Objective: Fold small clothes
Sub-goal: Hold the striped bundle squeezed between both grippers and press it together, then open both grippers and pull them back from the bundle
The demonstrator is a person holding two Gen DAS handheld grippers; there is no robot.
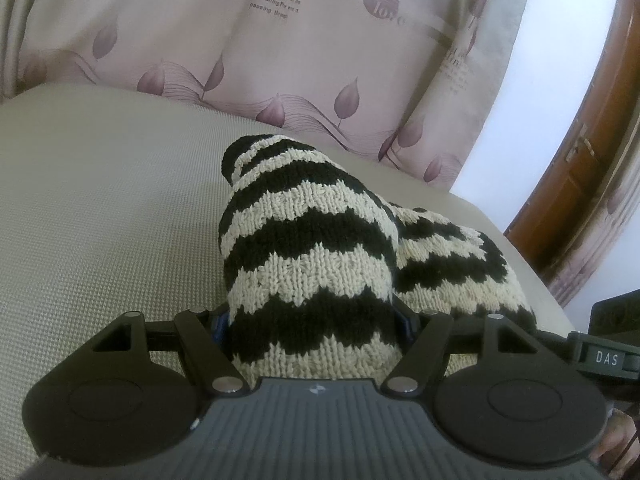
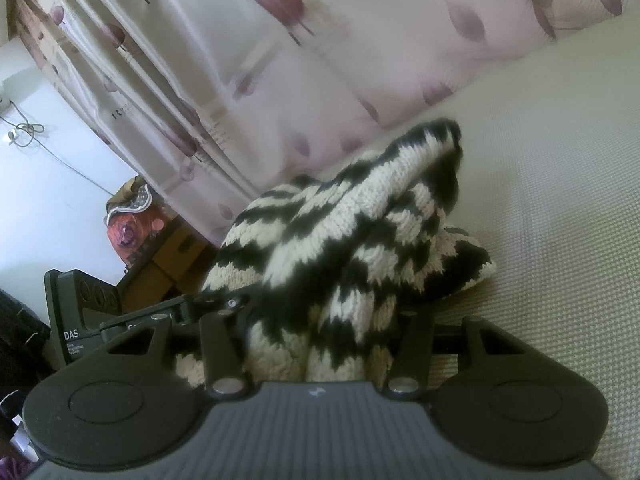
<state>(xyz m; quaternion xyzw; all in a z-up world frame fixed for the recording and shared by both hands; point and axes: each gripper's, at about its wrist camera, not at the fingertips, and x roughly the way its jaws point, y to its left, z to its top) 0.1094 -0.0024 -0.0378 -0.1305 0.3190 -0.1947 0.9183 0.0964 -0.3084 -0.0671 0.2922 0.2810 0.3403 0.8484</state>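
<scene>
A small black-and-cream zigzag knit garment is bunched up on a beige mesh-textured surface. My left gripper is shut on its near edge; the knit covers the fingers and rises in a hump in front of the camera. In the right wrist view the same knit garment is draped over my right gripper, which is shut on it. The fingertips of both grippers are hidden under the fabric. The other gripper's body shows at the left, close beside.
A pink curtain with purple leaf print hangs just behind the surface. A brown wooden door and a white wall are at the right. In the right wrist view, cardboard boxes and a floral bag stand at the left.
</scene>
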